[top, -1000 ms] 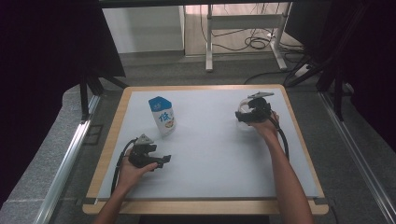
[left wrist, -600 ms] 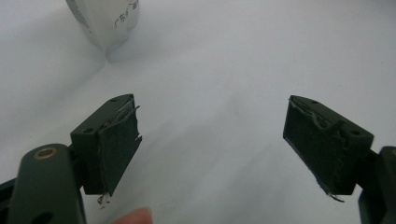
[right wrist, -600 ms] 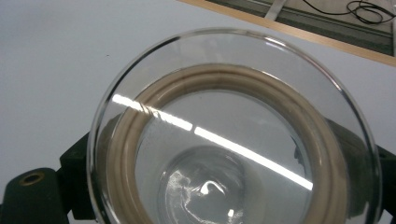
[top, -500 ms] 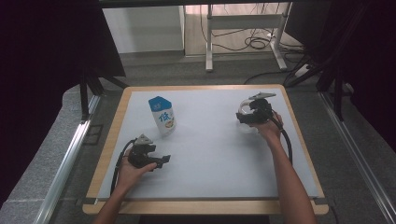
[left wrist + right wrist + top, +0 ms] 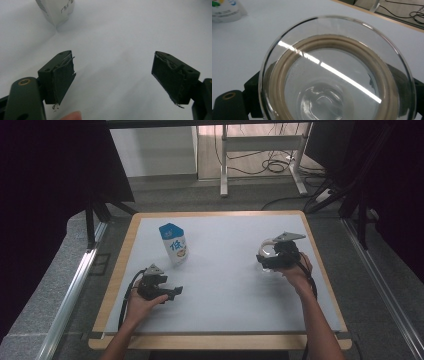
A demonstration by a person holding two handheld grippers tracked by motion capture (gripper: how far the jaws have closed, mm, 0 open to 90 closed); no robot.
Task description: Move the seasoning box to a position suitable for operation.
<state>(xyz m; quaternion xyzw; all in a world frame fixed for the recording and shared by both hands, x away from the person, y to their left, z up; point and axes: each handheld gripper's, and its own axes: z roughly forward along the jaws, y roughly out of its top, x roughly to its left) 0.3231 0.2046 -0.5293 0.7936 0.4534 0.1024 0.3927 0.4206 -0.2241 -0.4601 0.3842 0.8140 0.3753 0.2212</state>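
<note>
A small white and blue milk carton [image 5: 174, 244] stands upright at the back left of the white table top [image 5: 225, 285]. In the left gripper view the carton's base [image 5: 56, 10] shows at the top left. My left gripper [image 5: 176, 291] rests low at the front left, open and empty [image 5: 113, 75], pointing right with bare table between its pads. At the right, my right gripper [image 5: 264, 260] is shut on a clear round glass vessel [image 5: 265, 251]. In the right gripper view that glass [image 5: 337, 75] has a beige ring inside, and a black jaw stands on each side of it.
The table top has a wooden rim [image 5: 220, 340]. A corner of the carton [image 5: 224, 8] shows at the top left of the right gripper view. Behind the table are a metal stand [image 5: 260, 150] and floor cables [image 5: 275, 167]. Dark curtains hang at both sides.
My right gripper has drawn slightly toward the person, carrying the glass with it. The left gripper and the carton have stayed where they were.
</note>
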